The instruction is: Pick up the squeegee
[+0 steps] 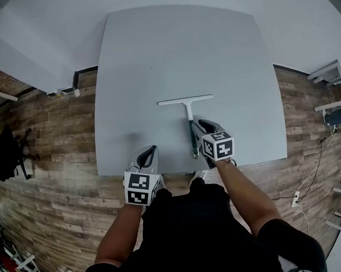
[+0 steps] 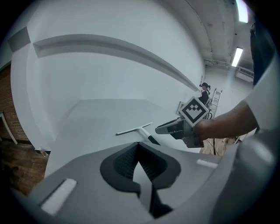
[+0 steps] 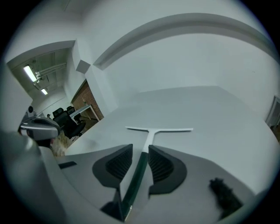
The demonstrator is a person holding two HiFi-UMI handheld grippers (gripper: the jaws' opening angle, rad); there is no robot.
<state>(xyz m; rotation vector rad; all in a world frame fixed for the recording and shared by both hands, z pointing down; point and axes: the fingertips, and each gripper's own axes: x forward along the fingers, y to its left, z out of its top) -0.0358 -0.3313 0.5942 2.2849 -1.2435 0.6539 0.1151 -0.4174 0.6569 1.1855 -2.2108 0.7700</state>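
Observation:
A squeegee point(image 1: 187, 106) lies flat on the grey table point(image 1: 155, 54), its white blade across the far end and its dark green handle pointing toward me. My right gripper point(image 1: 196, 126) is low over that handle. In the right gripper view the jaws point(image 3: 140, 149) stand apart, and the handle point(image 3: 139, 173) runs between the pads, close to the right one. My left gripper point(image 1: 153, 150) hovers at the table's near edge, left of the squeegee. Its fingertips point(image 2: 139, 146) meet with nothing in them. From there the squeegee point(image 2: 133, 130) and the right gripper point(image 2: 160, 130) show ahead.
Wooden floor point(image 1: 52, 138) surrounds the table. A white partition point(image 1: 20, 54) stands at the back left and a dark office chair point(image 1: 6, 154) at the left. White shelving point(image 1: 329, 89) and a cable with a socket strip point(image 1: 295, 199) are at the right. A person point(image 2: 204, 92) stands far off.

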